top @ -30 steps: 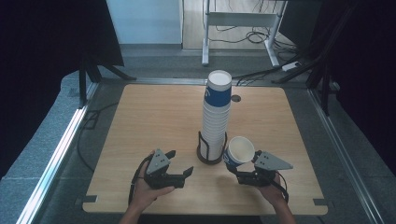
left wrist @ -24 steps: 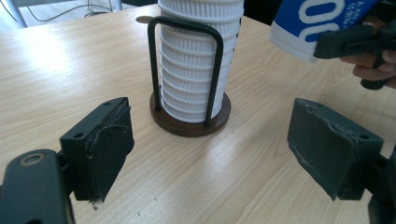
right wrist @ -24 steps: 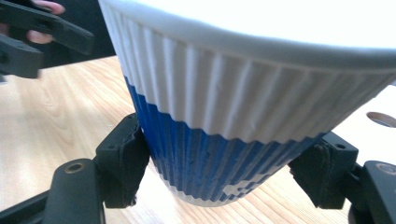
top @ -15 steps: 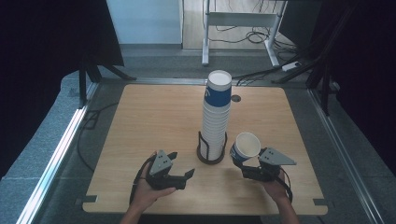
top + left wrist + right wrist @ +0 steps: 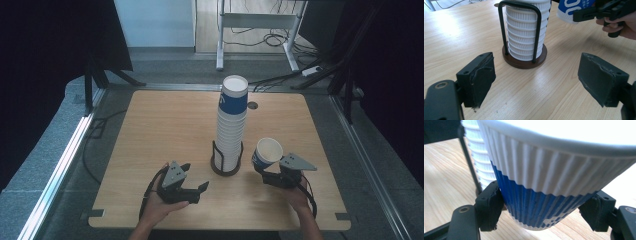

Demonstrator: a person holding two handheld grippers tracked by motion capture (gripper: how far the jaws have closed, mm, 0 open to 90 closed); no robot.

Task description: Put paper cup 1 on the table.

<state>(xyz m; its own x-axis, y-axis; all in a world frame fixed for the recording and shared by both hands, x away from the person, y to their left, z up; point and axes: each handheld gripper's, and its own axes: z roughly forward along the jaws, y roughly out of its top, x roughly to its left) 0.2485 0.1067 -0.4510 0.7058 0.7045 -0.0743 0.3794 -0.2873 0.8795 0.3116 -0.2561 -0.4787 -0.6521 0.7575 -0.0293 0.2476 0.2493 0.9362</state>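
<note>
A tall stack of ribbed white and blue paper cups (image 5: pixel 231 125) stands in a black wire holder with a round brown base (image 5: pixel 226 167) at the table's middle. Just right of it my right gripper (image 5: pixel 264 169) is shut on a single white and blue cup (image 5: pixel 266 152), which it holds tilted above the wood. In the right gripper view both pads press the blue lower part of this cup (image 5: pixel 554 177). At the front left of the holder my left gripper (image 5: pixel 195 176) is open with nothing between its jaws. The left gripper view faces the stack (image 5: pixel 524 32) and its base (image 5: pixel 524 61).
The wooden table (image 5: pixel 165 125) has a small round hole (image 5: pixel 252 105) behind the stack. Its front edge lies close to both hands. Beyond it are a dark floor, a metal rail at the left (image 5: pixel 60 165) and a white frame with cables at the back (image 5: pixel 260 20).
My right gripper has carried the single cup to the right, away from the stack. The left gripper has stayed where it was, still open.
</note>
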